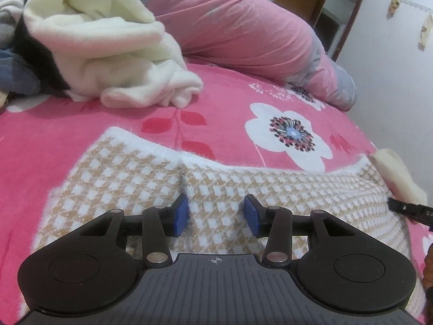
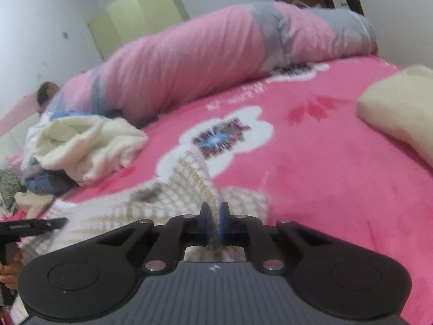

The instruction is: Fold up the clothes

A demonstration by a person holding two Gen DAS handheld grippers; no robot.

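The checked knit [image 1: 140, 168], tan and white squares with a fuzzy white edge, lies spread flat on the pink bedspread [image 1: 222, 94], near its front edge. One corner is lifted off the bedspread into a peaked fold. A crumpled cream fleece [image 1: 113, 54] sits heaped farther back on the bedspread, well apart from the knit, atop darker blue and grey garments.

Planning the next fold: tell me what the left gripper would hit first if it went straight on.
Most likely the checked knit garment under the left gripper; its open fingers angle down over that fabric. Depth is unclear.
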